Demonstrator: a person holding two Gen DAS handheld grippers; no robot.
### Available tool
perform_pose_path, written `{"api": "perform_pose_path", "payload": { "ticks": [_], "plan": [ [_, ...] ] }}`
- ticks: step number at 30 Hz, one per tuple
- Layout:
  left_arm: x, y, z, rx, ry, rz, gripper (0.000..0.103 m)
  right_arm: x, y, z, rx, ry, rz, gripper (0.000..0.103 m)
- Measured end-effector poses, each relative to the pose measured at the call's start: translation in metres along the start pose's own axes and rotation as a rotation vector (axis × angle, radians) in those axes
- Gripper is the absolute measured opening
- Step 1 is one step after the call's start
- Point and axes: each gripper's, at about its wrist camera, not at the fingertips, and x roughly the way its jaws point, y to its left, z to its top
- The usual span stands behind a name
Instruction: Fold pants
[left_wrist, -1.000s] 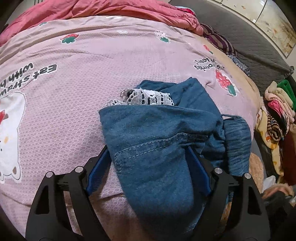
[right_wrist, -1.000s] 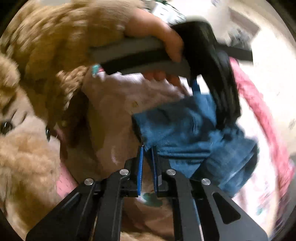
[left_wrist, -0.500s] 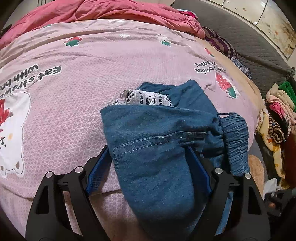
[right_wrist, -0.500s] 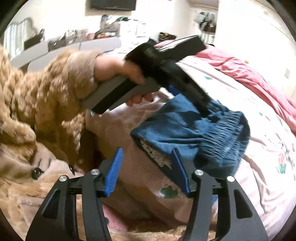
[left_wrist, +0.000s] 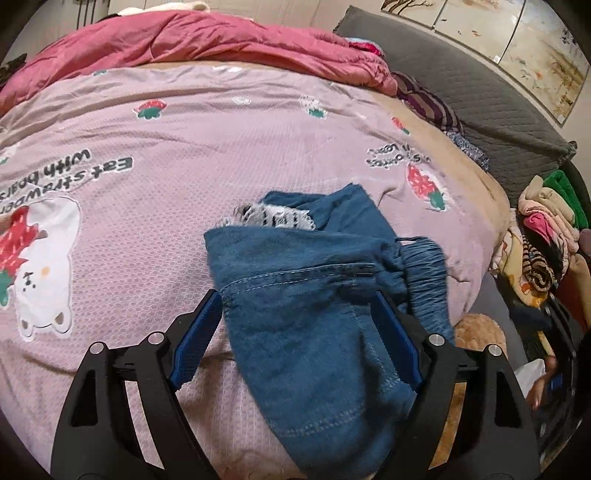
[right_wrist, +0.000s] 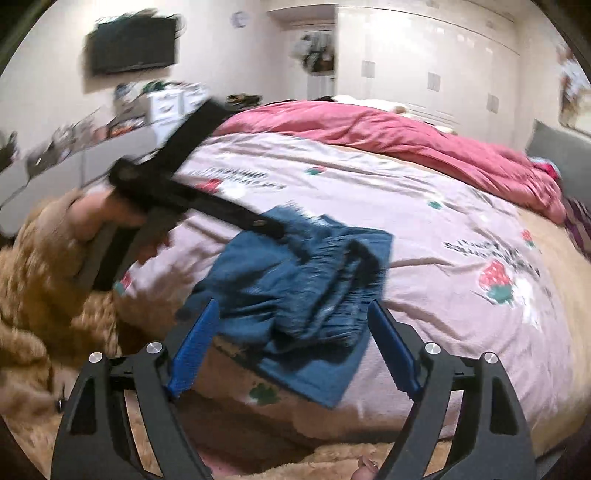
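The blue denim pants (left_wrist: 317, 295) are lying bunched at the lower centre of the frame on the pink printed bedspread (left_wrist: 177, 133). The left gripper (left_wrist: 301, 325) is spread wide around the bundle — whether its pads are pressing, I cannot tell. The right gripper (right_wrist: 291, 343) is opening, pads (right_wrist: 195, 343) off the cloth — pants just beyond them.

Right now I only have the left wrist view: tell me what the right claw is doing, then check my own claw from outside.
Observer: The right claw has its jaws opening; the waistband of the pants shows between them, unpinched.
Operator: Now my claw.
Observer: The left claw lies across the top of the pants; its grip is hidden.
Operator: Report who holds it.
Observer: A hand in a fuzzy brown sleeve.
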Motion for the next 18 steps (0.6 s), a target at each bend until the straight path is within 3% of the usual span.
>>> {"api": "perform_pose_path", "payload": {
  "ticks": [7,10,14,18],
  "plan": [
    [-0.028,-0.001,-0.009,-0.009,-0.070,0.020,0.080,0.007,-0.035,0.009,0.160,0.001,-0.086,0.081],
    [-0.034,0.001,-0.018,-0.025,-0.081,0.023,0.080,0.013,-0.050,0.010,0.228,0.017,-0.074,0.081],
    [-0.031,0.007,-0.031,-0.068,-0.062,-0.009,0.080,0.032,-0.069,0.003,0.352,0.073,0.004,0.081],
    [-0.018,0.009,-0.044,-0.114,-0.020,-0.074,0.080,0.055,-0.077,-0.003,0.389,0.137,0.044,0.065]
  ]
}}
